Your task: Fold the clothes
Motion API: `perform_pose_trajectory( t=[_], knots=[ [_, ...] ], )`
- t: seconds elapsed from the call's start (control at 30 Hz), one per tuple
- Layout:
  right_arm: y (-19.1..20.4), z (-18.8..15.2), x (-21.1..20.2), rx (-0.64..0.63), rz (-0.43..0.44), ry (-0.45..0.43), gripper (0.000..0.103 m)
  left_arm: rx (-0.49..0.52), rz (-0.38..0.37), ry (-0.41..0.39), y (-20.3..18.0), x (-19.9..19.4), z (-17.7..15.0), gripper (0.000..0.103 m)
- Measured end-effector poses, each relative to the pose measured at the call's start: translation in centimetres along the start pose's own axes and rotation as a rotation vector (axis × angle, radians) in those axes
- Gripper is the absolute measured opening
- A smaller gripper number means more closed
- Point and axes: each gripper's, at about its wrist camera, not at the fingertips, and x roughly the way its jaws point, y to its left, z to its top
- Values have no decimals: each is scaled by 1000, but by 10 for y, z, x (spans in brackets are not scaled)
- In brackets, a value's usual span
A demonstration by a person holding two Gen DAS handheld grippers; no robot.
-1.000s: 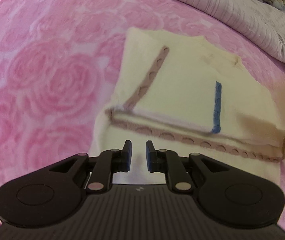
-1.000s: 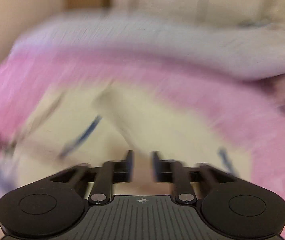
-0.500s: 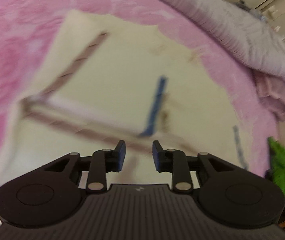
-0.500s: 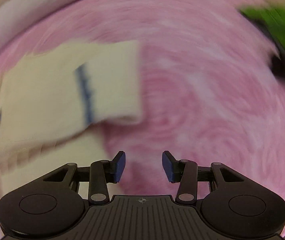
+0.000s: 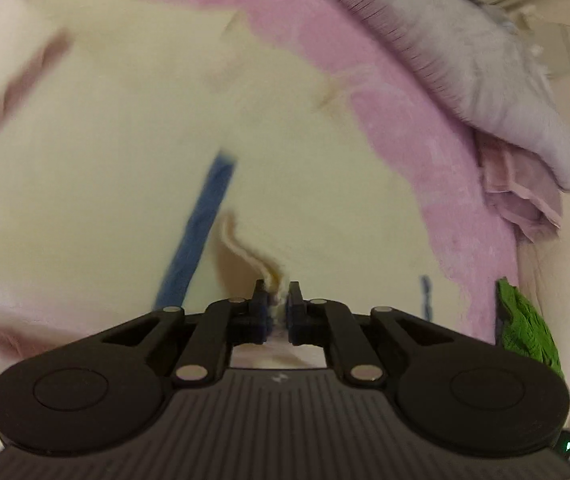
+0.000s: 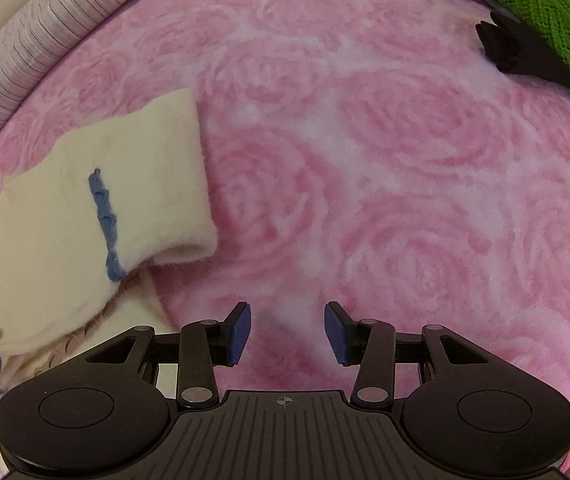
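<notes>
left gripper (image 5: 276, 300): sitting low over the cream fleece garment with blue stitched stripe (image 5: 133, 152), jaws pinching a raised fold of its edge
right gripper (image 6: 287, 332): hovering over the pink rose-patterned bed blanket (image 6: 385, 168), jaws standing wide, gripping nothing
garment: lying folded on the blanket, left of the right jaws and apart from them
background: green knitted cloth (image 6: 537, 4) lying at far right; grey striped duvet (image 6: 29, 44) lying along the far edge
</notes>
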Motion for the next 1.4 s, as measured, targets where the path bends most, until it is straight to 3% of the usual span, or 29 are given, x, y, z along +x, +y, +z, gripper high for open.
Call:
perform_pose_trajectory(
  t=[0.1,0.23,0.3,0.4,0.47,0.6,0.67,0.7,0.8,0.87,0.97,1.1,1.2,1.3,1.4],
  knots=[
    [6,7,2,-19,19,-26,45,160,5,-159,-14,-57,10,5],
    [28,7,7,-109,72,-43,45,273,170,-296,8,-115,21,5],
    [41,6,10,-159,105,-47,45,245,249,-266,36,-119,26,5],
    [65,-4,19,-260,167,-44,45,180,281,-199,68,-108,26,5],
    [80,-10,24,-348,176,-61,45,192,296,-187,74,-100,21,5],
    [105,-21,34,-537,132,-110,45,218,289,-216,71,-94,21,5],
    [111,-23,40,-619,68,-140,45,237,304,-215,72,-94,19,5],
    [107,-22,46,-605,32,-136,45,246,311,-215,73,-94,17,6],
    [83,-10,52,-420,88,-42,45,272,388,-152,83,-82,11,9],
    [77,-4,47,-366,127,13,45,284,432,-101,93,-74,5,10],
    [78,-1,28,-426,146,1,45,276,445,-131,92,-82,6,12],
    [84,3,9,-459,215,-103,45,224,476,-235,88,-100,12,12],
    [95,0,8,-485,282,-162,45,231,457,-286,82,-103,13,11],
    [109,-8,24,-529,309,-169,45,302,430,-213,76,-81,10,12],
    [113,-17,49,-583,174,-121,45,338,500,-144,86,-57,5,12]
  ],
)
